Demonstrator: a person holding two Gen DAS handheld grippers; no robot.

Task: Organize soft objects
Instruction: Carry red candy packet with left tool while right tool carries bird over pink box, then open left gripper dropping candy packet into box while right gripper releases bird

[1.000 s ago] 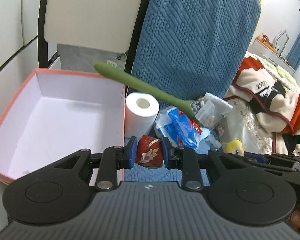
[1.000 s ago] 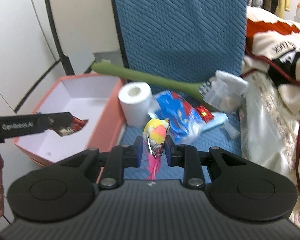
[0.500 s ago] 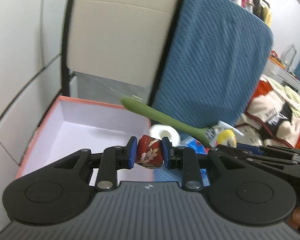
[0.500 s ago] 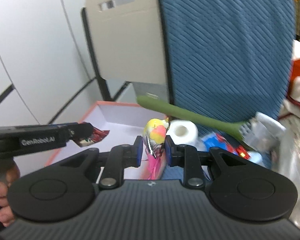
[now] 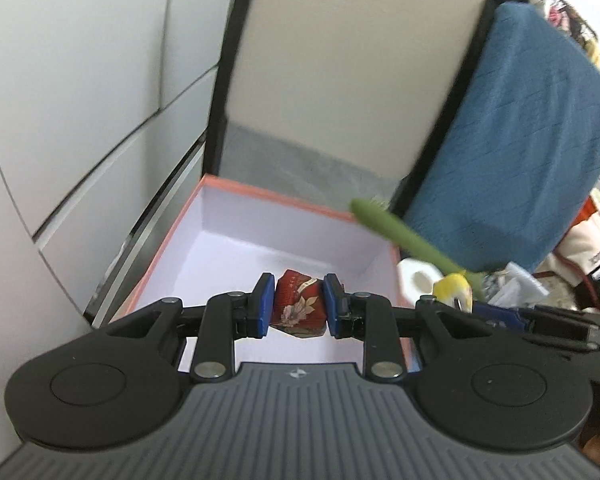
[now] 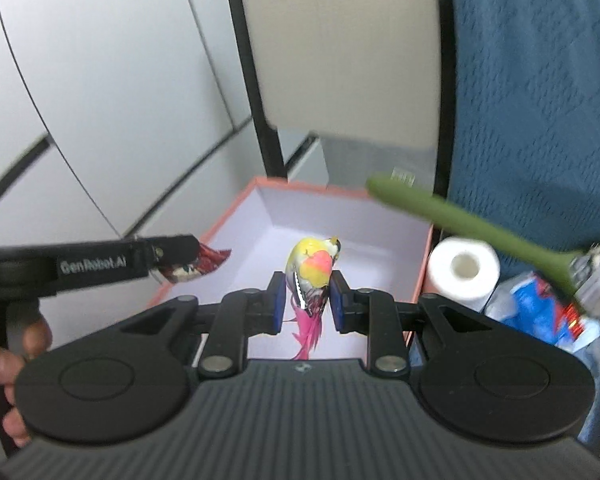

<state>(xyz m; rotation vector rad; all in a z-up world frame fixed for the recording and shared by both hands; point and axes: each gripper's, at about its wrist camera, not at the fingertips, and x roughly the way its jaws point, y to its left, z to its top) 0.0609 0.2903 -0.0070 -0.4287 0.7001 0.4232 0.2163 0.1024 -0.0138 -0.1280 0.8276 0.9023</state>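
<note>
Left gripper (image 5: 298,306) clamped on red pouch (image 5: 298,308) with flower print; pouch squeezed between blue pads, held above open pink box (image 5: 260,196). Right gripper (image 6: 305,302) clamped on toy bird (image 6: 312,276); yellow head above pads, pink tail feathers hanging below, also over box. Toilet roll (image 6: 462,268) and green brush handle (image 6: 460,216) right of box.

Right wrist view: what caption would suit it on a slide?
Right gripper holds a toy bird over an open box; left gripper carries a red pouch.
</note>
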